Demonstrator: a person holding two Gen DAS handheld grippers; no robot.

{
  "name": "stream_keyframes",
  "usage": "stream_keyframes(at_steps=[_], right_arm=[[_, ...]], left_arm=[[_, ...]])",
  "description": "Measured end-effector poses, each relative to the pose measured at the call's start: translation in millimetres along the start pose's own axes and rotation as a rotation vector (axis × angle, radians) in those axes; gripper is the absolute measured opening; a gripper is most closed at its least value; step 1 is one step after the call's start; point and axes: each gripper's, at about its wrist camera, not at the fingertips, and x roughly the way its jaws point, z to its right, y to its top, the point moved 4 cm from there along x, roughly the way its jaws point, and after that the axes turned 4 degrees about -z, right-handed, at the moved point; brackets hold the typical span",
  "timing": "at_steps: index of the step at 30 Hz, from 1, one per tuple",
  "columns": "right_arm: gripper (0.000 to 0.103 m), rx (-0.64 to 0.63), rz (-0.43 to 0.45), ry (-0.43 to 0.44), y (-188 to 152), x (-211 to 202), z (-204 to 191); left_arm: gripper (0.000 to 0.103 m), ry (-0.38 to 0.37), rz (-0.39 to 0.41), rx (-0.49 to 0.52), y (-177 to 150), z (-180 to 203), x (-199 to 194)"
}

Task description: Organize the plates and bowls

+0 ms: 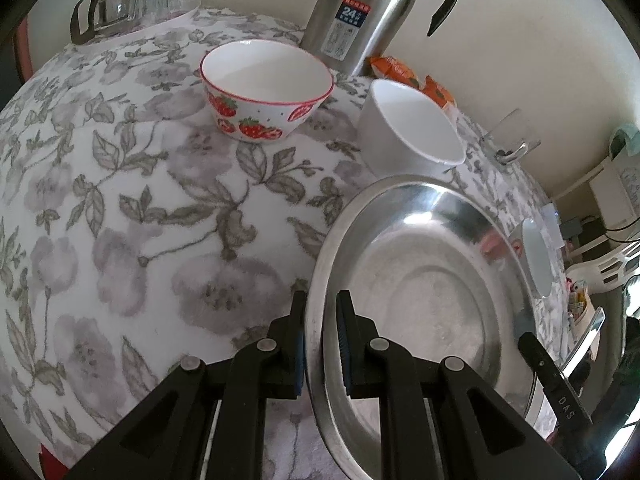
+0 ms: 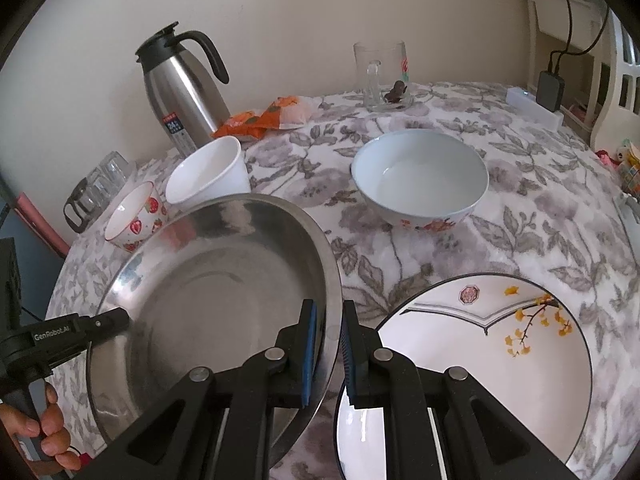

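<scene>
Steel pan (image 2: pixel 208 280) is held between both tools above the flowered bench (image 1: pixel 140 200): the left tool (image 1: pixel 322 344) pinches its left rim, the right tool (image 2: pixel 330 354) pinches its right rim, beside the painted plate (image 2: pixel 480 360).

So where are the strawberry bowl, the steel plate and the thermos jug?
strawberry bowl (image 1: pixel 256 120): left wrist view, on its painted outer wall.
steel plate (image 2: pixel 208 280): right wrist view, on its bare inner floor.
thermos jug (image 2: pixel 180 88): right wrist view, on its steel body.
</scene>
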Motion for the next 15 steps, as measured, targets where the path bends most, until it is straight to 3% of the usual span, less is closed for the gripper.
stream_keyframes(at_steps=[15], right_arm=[[0.013,-0.014,-0.032,-0.016,-6.4,5.3,-1.1]], left_arm=[[0.014,0.011,-0.058,-0.024,-2.8,-5.2,8.3]])
